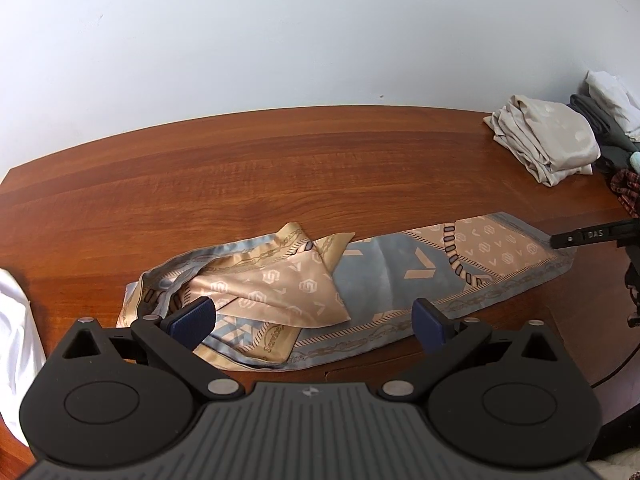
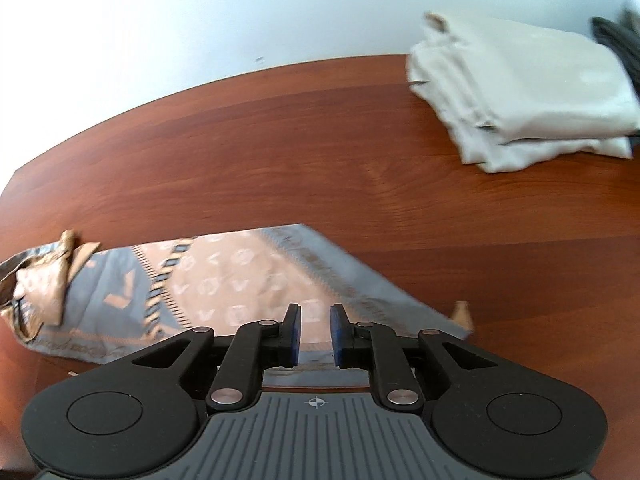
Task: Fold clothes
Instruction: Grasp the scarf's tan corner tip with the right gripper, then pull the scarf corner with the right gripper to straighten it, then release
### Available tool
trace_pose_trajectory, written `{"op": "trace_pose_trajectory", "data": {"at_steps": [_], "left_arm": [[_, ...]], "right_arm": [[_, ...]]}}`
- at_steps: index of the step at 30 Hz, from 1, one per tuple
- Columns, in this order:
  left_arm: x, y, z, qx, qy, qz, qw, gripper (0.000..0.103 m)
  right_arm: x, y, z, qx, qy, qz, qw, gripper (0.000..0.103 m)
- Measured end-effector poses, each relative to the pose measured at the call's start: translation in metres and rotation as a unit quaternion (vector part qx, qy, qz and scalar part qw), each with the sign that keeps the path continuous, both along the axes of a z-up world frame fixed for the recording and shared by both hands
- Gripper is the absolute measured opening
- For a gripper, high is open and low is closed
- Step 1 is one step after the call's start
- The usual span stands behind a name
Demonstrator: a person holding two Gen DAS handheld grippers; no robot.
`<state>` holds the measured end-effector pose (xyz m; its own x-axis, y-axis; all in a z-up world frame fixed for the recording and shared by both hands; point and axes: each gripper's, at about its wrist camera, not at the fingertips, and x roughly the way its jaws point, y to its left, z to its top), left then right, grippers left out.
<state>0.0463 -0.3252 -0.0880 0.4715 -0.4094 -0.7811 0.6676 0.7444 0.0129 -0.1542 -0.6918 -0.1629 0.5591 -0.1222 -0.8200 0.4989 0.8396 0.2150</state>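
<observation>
Silky scarf [image 1: 360, 280] flat along near edge of red-brown wood-grain table [image 1: 280, 168]; blue-grey and tan, chain border, hexagon logos, "Service" legible on folded corner. Left end bunched, right end smooth. Left claw [image 1: 314, 322] wide open above bunched end, gripping nothing. Right claw [image 2: 315, 334] narrowly parted over scarf's right end, nothing pinched. Folded cream cloth [image 2: 520, 92] far right. Plain white wall [image 1: 280, 32] behind.
</observation>
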Motion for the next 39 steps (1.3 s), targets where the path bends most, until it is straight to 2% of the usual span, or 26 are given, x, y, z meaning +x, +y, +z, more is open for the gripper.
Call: {"op": "trace_pose_trajectory", "data": {"at_steps": [1,3,4,5,8,13,16,18,19,20,21,22,29,39], "left_arm": [[0.0,0.0,0.0,0.0,0.001,0.001,1.0,0.102],[0.0,0.0,-0.001,0.001,0.002,0.001,1.0,0.102],[0.0,0.0,-0.001,0.002,0.002,0.001,1.0,0.102],[-0.001,-0.001,-0.001,0.002,0.002,0.0,1.0,0.102],[-0.002,-0.001,-0.001,0.004,0.001,-0.003,1.0,0.103],[-0.003,-0.002,-0.001,0.008,0.0,-0.008,0.9999,0.102],[-0.004,-0.003,-0.001,0.01,0.0,-0.01,0.9999,0.102],[-0.003,-0.003,-0.002,0.012,0.0,-0.01,0.9999,0.102],[-0.003,-0.003,-0.002,0.012,0.001,-0.01,0.9999,0.102],[-0.002,-0.003,-0.003,0.013,0.002,-0.01,0.9999,0.102],[-0.002,-0.003,-0.003,0.013,0.003,-0.01,0.9999,0.103],[-0.001,-0.003,-0.004,0.015,0.004,-0.011,0.9998,0.103],[0.001,-0.004,-0.015,0.02,0.008,-0.026,0.9994,0.102],[-0.004,-0.019,-0.024,-0.001,0.005,-0.077,0.997,0.102]], "right_arm": [[-0.003,-0.003,0.0,-0.004,0.003,-0.006,1.0,0.021],[-0.008,-0.01,-0.002,-0.014,0.011,-0.017,1.0,0.032],[-0.011,-0.013,-0.004,-0.022,0.017,-0.024,0.999,0.042],[-0.014,-0.016,-0.005,-0.029,0.022,-0.031,0.999,0.048],[-0.02,-0.024,-0.011,-0.038,0.033,-0.047,0.998,0.054],[-0.022,-0.029,-0.025,-0.046,0.046,-0.053,0.996,0.055],[-0.022,-0.032,-0.029,-0.044,0.046,-0.057,0.996,0.053],[-0.021,-0.032,-0.032,-0.041,0.047,-0.053,0.997,0.042],[-0.021,-0.031,-0.032,-0.042,0.046,-0.052,0.997,0.033],[-0.021,-0.031,-0.032,-0.042,0.045,-0.05,0.997,0.016],[-0.021,-0.03,-0.032,-0.043,0.044,-0.049,0.997,0.008],[-0.021,-0.029,-0.03,-0.046,0.042,-0.051,0.997,0.004],[-0.034,-0.035,-0.021,-0.062,0.046,-0.076,0.994,0.003],[-0.08,-0.081,-0.018,-0.102,0.1,-0.13,0.981,0.004]]}}
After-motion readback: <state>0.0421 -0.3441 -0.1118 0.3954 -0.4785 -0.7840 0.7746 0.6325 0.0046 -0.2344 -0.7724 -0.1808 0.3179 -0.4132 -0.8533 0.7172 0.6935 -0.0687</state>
